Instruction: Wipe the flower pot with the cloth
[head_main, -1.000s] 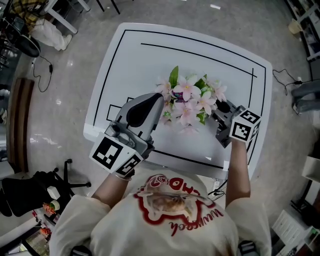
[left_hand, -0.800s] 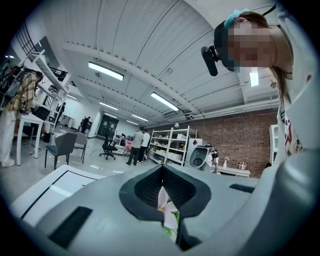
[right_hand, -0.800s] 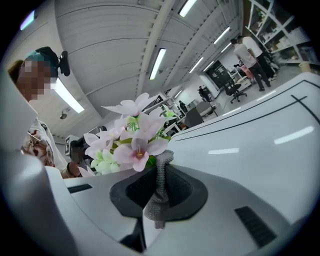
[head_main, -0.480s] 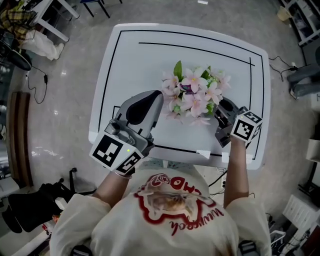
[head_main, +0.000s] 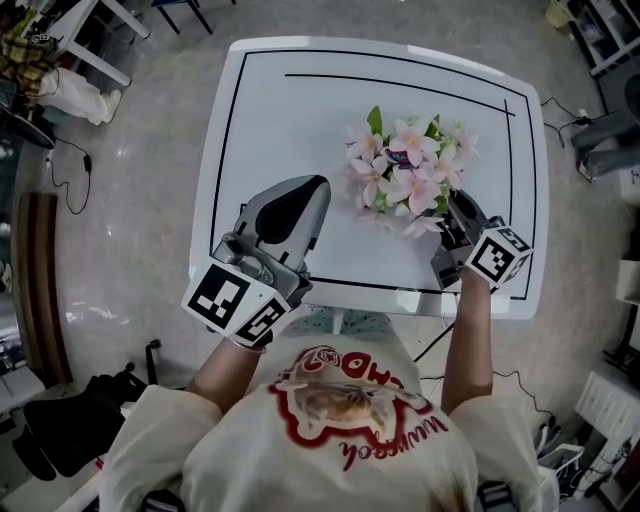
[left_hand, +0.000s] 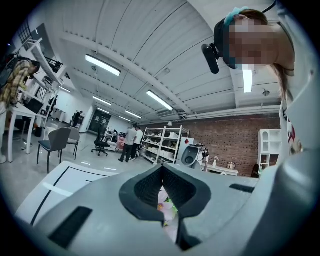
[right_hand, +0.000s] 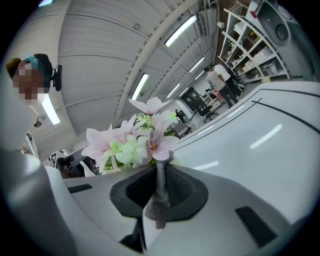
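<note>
Pink flowers (head_main: 408, 178), their pot hidden

Seen from above the person, the head view looks steeply down on the white table (head_main: 260, 120) and pink flowers (head_main: 410, 175). Both gripper views sit low, facing across the tabletop, the right one nearest the flowers. All three views share the flowers.

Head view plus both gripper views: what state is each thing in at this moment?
left gripper, shut, nothing between its jaws.
right gripper, shut on the cloth.
cloth, grey, pinched into a thin strip just below the flowers.
flowers, upright on the white table.
flower pot, hidden under the flowers.
</note>
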